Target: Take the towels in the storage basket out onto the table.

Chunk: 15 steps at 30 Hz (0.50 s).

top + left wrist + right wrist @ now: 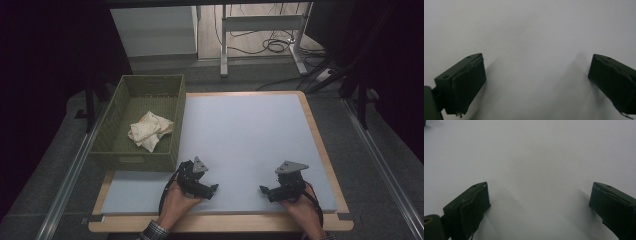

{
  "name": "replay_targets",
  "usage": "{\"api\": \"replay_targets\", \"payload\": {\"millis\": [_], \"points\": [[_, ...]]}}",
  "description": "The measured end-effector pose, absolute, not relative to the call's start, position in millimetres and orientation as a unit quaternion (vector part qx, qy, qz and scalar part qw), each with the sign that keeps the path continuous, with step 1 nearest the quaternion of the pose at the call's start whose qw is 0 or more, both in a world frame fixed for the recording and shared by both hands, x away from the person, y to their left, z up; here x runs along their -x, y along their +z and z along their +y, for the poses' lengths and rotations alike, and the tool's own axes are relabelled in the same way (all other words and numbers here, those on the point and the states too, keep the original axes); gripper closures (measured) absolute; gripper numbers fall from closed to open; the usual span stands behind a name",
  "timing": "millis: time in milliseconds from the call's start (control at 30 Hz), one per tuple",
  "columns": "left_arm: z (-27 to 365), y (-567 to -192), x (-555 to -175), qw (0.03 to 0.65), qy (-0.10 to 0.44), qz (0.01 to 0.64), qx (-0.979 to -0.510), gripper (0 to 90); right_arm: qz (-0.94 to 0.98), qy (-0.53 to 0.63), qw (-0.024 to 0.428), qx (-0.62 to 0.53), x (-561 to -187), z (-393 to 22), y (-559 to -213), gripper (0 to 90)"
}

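A crumpled cream cloth [149, 130] lies inside a green woven basket [114, 150] at the table's left. My left gripper [214, 189] rests low on the pale grey mat [240, 135] near the front edge, just right of the basket's front corner, pointing right. My right gripper [264, 190] rests near the front at right, pointing left toward the other. In the left gripper view the gripper [536, 82] stands open over bare mat with nothing between its jaws. In the right gripper view the gripper [540, 207] is likewise open over bare mat.
The mat covers a wooden table [320, 145] with its rim showing at right and front. Beyond the far edge stand a white cabinet [152, 30], metal desk legs [223, 45] and floor cables [275, 46]. Dark curtains flank both sides.
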<state>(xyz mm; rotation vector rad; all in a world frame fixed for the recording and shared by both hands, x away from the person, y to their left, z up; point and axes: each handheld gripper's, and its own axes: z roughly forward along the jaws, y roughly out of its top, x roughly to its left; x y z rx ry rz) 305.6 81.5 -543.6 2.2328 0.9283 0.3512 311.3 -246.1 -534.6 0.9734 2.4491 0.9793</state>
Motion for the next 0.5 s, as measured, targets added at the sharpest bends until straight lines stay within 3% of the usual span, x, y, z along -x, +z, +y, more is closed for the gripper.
{"api": "replay_targets", "payload": {"millis": [500], "points": [[74.3, -523.3, -322.2, 0.350, 0.091, 0.346, -0.866, 2.2, 0.859, 0.344, 0.165, -0.341, -311.3, -246.2, -534.6, 3.1]]}}
